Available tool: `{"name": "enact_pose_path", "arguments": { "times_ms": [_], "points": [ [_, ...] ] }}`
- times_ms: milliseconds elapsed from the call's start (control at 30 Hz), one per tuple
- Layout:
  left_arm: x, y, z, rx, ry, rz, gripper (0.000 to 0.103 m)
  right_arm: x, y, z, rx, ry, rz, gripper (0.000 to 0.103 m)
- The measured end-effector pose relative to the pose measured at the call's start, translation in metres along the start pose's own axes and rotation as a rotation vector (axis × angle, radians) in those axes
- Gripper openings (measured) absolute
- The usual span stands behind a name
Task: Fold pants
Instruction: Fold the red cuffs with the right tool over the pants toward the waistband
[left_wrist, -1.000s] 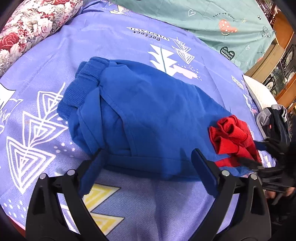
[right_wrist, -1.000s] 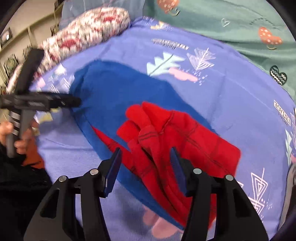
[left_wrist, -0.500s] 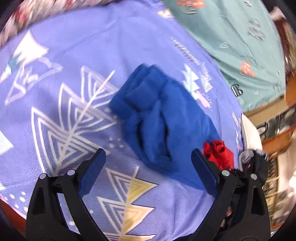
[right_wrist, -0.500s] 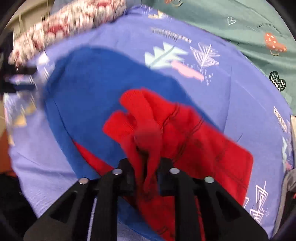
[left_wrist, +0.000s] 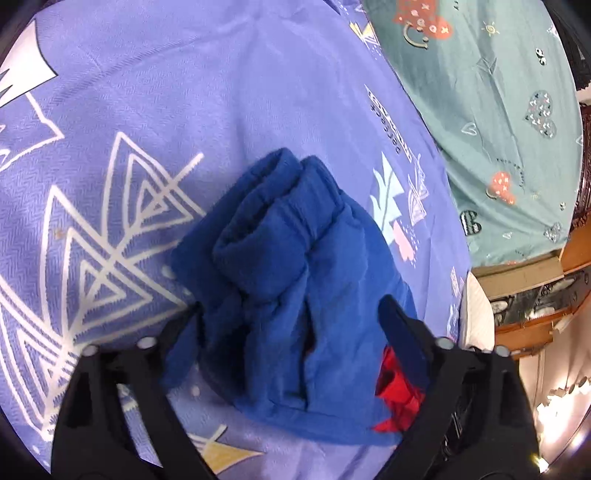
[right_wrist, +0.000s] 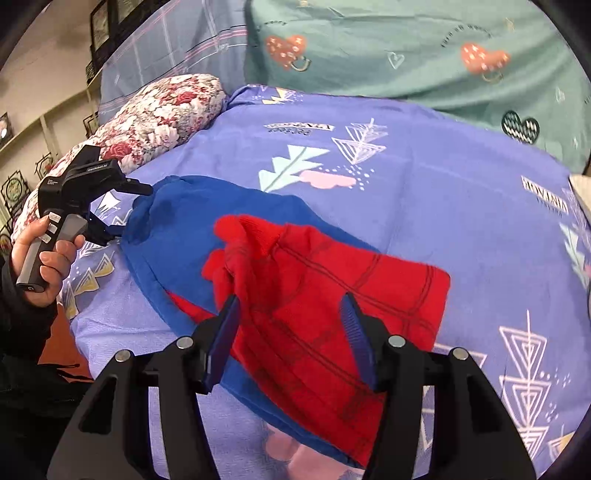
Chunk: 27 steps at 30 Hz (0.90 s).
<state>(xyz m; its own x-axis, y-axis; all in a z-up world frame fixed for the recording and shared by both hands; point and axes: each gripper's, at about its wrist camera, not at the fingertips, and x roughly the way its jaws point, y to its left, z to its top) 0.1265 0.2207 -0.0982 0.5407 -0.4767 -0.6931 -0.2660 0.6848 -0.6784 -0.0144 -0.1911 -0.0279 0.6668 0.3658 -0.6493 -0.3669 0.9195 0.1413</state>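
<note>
Blue pants (left_wrist: 295, 302) lie bunched on the purple bedsheet, with the cuffs rolled at the far end. A red garment (right_wrist: 332, 295) lies on top of the blue pants (right_wrist: 192, 218) in the right wrist view; a bit of it (left_wrist: 395, 391) shows in the left wrist view. My left gripper (left_wrist: 291, 314) is open, its fingers on either side of the blue pants' near end. My right gripper (right_wrist: 291, 314) is open over the red garment, gripping nothing. The left gripper (right_wrist: 107, 210) also shows at the blue pants' far end.
A purple patterned sheet (left_wrist: 147, 110) covers the bed. A green sheet (right_wrist: 406, 55) lies beyond it. A floral pillow (right_wrist: 155, 114) sits at the far left. Wooden furniture (left_wrist: 535, 295) stands past the bed's right edge.
My right gripper, shut on the red fabric half a second ago, has opened and let it go. My left gripper has come down close over the blue pants' bunched end.
</note>
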Motion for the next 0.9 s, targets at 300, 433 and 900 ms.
{"name": "enact_pose_path", "arguments": {
  "times_ms": [300,433,900],
  "points": [
    [-0.008,-0.017,-0.014,0.055,-0.070,-0.009,0.023,-0.025,-0.048,-0.009,0.176,-0.116,0.025,0.057],
    [-0.037,-0.097,-0.038,0.321,-0.164,-0.025,0.012,-0.041,-0.068,-0.013,0.245,-0.165,0.023,0.057],
    [-0.041,-0.168,-0.080,0.603,-0.223,0.139,0.079,-0.072,-0.108,-0.034,0.345,-0.191,-0.021,0.078]
  ]
}}
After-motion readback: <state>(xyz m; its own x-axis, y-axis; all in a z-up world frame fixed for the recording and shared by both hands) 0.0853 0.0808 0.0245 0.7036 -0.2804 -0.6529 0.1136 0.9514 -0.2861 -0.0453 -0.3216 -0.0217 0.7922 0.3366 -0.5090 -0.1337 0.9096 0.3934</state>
